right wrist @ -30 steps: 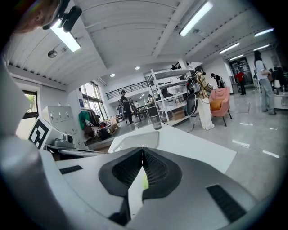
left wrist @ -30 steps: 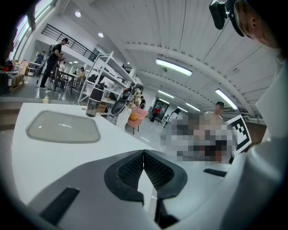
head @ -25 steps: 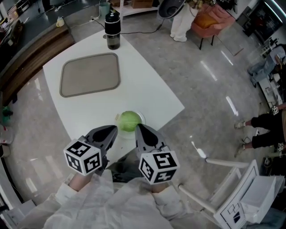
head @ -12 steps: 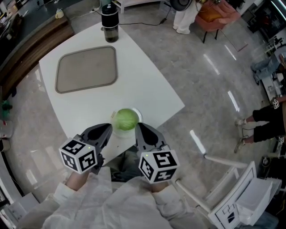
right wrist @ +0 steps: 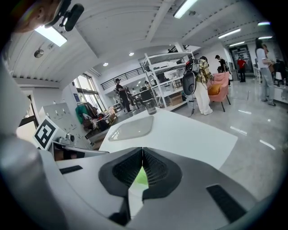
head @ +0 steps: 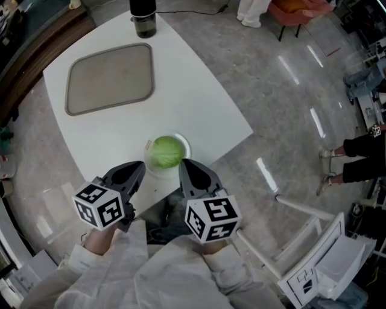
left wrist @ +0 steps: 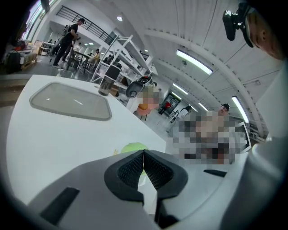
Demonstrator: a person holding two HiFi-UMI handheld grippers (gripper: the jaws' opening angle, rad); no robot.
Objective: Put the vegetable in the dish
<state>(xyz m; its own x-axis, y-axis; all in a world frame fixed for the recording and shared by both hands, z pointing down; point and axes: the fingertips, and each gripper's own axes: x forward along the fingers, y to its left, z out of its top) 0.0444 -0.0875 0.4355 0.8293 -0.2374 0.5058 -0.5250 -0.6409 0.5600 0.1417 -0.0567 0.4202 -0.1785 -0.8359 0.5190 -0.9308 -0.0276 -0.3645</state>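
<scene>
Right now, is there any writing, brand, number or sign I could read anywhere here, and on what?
No readable words or numbers anywhere.
The cubes on the left claw and right claw: black-and-white square patterns, no letters.
The dark bottle: no label legible.
The white frame: dark marks, too small to read.
</scene>
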